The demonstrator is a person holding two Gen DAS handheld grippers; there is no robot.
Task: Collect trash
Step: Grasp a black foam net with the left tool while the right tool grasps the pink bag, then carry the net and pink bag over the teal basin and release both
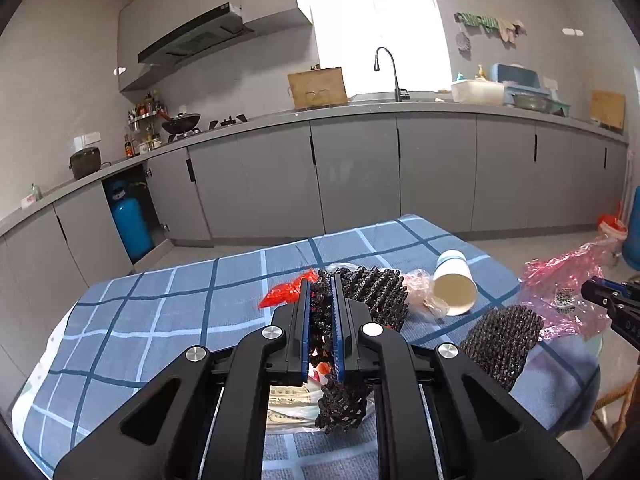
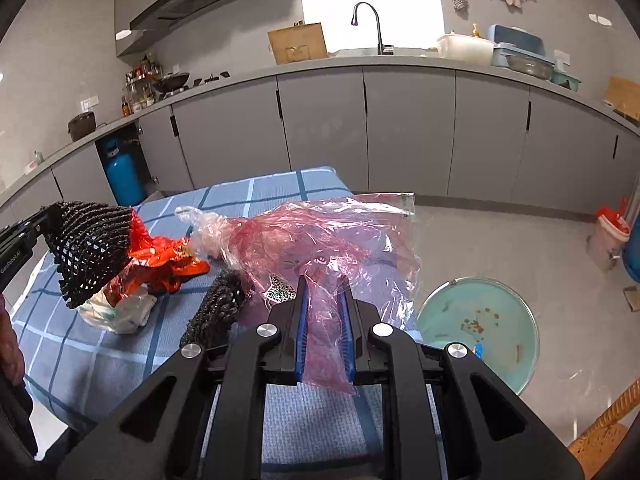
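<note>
My left gripper [image 1: 322,278] is shut on a black foam net [image 1: 376,292], which is lifted above the blue checked tablecloth [image 1: 160,320]; part of the net hangs below the jaws. In the right wrist view the same net [image 2: 90,248] hangs from the left gripper [image 2: 46,214] at the far left. My right gripper [image 2: 325,286] is shut on a thin pink plastic bag [image 2: 320,236] that spreads out ahead of it. On the cloth lie a red wrapper [image 2: 160,254], a second black net [image 2: 216,308], a crumpled white bag [image 2: 120,314] and a tipped paper cup [image 1: 454,284].
A round teal basin [image 2: 480,320] with scraps in it sits on the floor right of the table. A small bin with a red liner [image 2: 610,236] stands by the far wall. A wicker chair [image 2: 600,440] is at the lower right. Grey kitchen cabinets [image 1: 360,176] run behind the table.
</note>
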